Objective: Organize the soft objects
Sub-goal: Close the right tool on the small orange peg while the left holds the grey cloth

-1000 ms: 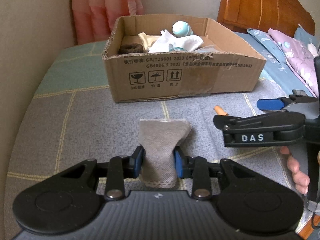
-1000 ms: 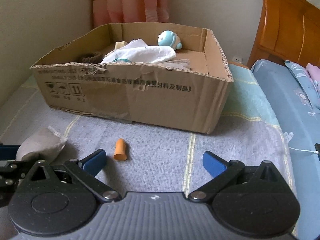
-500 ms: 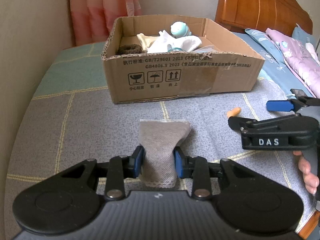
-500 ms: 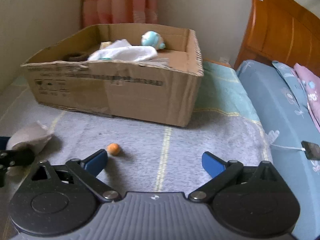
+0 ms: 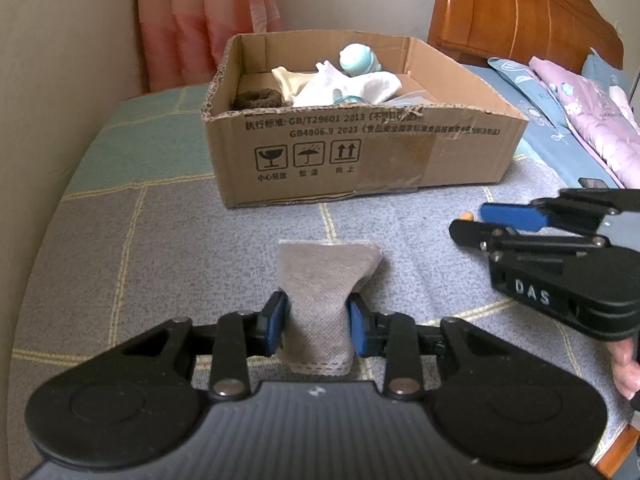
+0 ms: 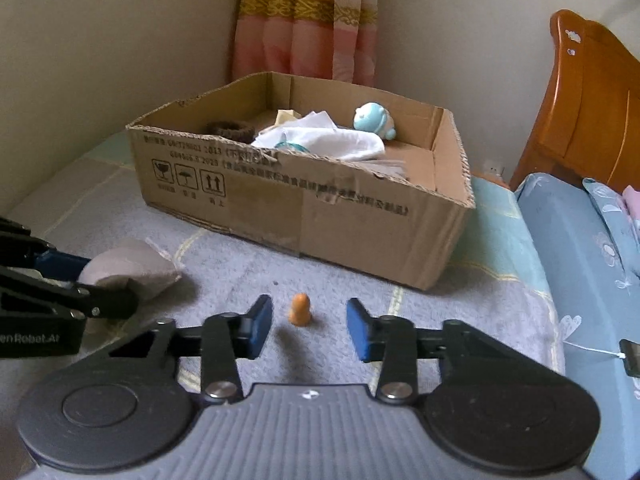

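Observation:
My left gripper (image 5: 318, 326) is shut on a grey fabric pouch (image 5: 324, 280) that rests on the grey bedspread; the pouch also shows in the right wrist view (image 6: 132, 268). My right gripper (image 6: 309, 330) is open, its jaws on either side of a small orange earplug (image 6: 300, 310) lying on the bed; they do not touch it. In the left wrist view the right gripper (image 5: 516, 226) is at the right, with the earplug (image 5: 466, 215) just showing behind it. An open cardboard box (image 5: 360, 152) farther back holds white cloths, a brown hair tie and a blue plush toy (image 5: 356, 58).
A wall and pink curtain (image 5: 208, 20) are behind the box. A wooden headboard (image 5: 528, 16), a blue pillow and a pink quilt (image 5: 588, 116) lie at the right. A phone with a white cable (image 6: 630, 356) lies at the bed's right side.
My right gripper has swung and moved in so the orange earplug now sits between its open jaws, which have narrowed. The left gripper still holds the pouch, lifted slightly.

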Tool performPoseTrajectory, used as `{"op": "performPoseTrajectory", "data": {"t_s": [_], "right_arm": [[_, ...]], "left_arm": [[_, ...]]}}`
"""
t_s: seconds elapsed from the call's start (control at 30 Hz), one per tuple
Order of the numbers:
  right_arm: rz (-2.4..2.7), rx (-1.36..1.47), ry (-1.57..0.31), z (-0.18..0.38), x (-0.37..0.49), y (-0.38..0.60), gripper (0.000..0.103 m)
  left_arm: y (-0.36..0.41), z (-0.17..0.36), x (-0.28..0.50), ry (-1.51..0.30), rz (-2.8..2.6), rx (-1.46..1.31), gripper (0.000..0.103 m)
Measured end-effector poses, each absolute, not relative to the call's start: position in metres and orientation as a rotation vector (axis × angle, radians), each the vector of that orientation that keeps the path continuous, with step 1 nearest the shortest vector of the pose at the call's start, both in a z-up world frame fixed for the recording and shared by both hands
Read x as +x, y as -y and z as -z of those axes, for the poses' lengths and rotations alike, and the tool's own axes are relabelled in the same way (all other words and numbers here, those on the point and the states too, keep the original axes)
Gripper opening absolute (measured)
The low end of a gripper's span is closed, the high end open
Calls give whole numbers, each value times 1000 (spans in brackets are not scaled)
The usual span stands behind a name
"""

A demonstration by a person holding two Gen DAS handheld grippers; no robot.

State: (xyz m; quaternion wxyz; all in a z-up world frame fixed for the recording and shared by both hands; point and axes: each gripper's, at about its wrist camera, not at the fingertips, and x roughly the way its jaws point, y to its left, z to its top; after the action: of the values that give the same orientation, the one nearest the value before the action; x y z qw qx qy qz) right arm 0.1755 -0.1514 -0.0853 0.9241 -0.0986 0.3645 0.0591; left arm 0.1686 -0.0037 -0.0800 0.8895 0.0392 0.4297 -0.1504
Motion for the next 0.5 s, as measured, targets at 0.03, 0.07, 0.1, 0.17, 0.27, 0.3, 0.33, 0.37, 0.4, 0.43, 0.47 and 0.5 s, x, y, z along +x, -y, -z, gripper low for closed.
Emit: {"op": "performPoseTrajectory", "data": {"t_s": [0.03, 0.07, 0.1, 0.17, 0.27, 0.3, 0.33, 0.37, 0.4, 0.43, 0.47, 0.5], "right_arm": [[-126, -192, -751, 85, 177, 152, 28], [-130, -185, -758, 85, 178, 152, 25], [-131, -183, -758, 86, 179, 152, 24], [-121, -193, -750, 86, 179, 152, 19], [-127, -190, -751, 87, 180, 152, 12], [-133, -191, -749, 87, 179, 152, 12], [-135, -195, -748, 88, 179, 151, 12], [-136, -200, -744, 88, 179, 151, 12], [-140, -201, -743, 87, 178, 151, 12], [-144, -201, -743, 87, 178, 151, 12], [-144, -201, -740, 86, 178, 151, 12], [-145, -201, -739, 85, 177, 151, 12]], "left_arm": [[4, 80, 169, -892, 313, 83, 34], [4, 80, 168, -892, 313, 84, 34], [5, 80, 168, -892, 314, 84, 35], [5, 80, 168, -891, 314, 87, 35], [5, 80, 168, -891, 315, 89, 35], [5, 80, 168, -891, 315, 88, 35], [5, 80, 168, -891, 314, 87, 35], [5, 80, 168, -891, 314, 87, 35], [5, 80, 168, -891, 315, 88, 35], [5, 80, 168, -892, 314, 88, 35], [5, 80, 168, -893, 315, 88, 35], [5, 80, 168, -895, 316, 88, 34]]}}
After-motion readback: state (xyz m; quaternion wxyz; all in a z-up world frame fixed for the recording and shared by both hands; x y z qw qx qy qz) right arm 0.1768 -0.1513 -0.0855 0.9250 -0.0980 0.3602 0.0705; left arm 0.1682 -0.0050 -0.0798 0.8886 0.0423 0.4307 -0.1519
